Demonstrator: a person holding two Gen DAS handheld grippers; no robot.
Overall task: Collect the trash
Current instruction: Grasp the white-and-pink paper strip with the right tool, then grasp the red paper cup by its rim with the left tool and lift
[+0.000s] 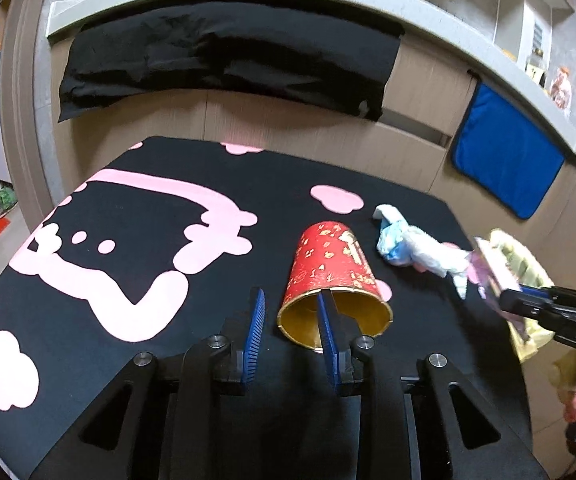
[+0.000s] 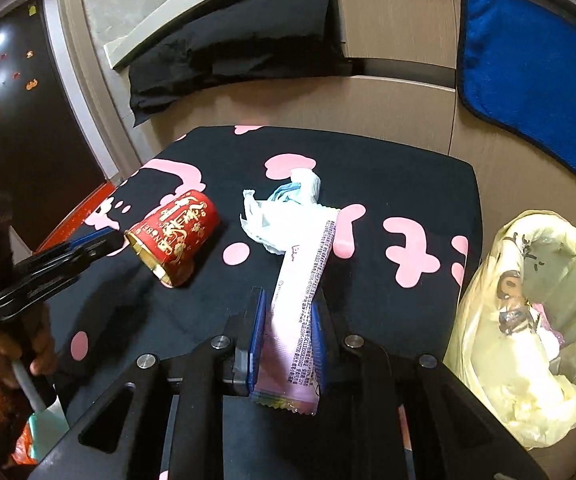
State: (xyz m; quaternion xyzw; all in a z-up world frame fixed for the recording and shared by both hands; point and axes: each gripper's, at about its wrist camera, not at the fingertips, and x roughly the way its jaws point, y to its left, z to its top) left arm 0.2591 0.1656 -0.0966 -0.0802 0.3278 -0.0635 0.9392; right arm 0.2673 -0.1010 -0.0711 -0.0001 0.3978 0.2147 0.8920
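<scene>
A red paper cup (image 1: 333, 272) with gold print lies on its side on the black and pink table cloth (image 1: 128, 208), mouth toward me. My left gripper (image 1: 291, 302) is open, its right finger (image 1: 325, 320) at the cup's mouth, its left finger outside. The cup also shows in the right wrist view (image 2: 176, 236). My right gripper (image 2: 288, 312) is shut on a long pink snack wrapper (image 2: 303, 280). A crumpled white and blue tissue (image 2: 284, 212) lies on the cloth beyond it. A yellow trash bag (image 2: 535, 320) stands open to the right of the table.
A black cloth (image 1: 228, 56) hangs from the counter behind the table. A blue towel (image 1: 503, 152) hangs at the right on the wooden cabinet front. The trash bag holds some wrappers (image 2: 527, 316).
</scene>
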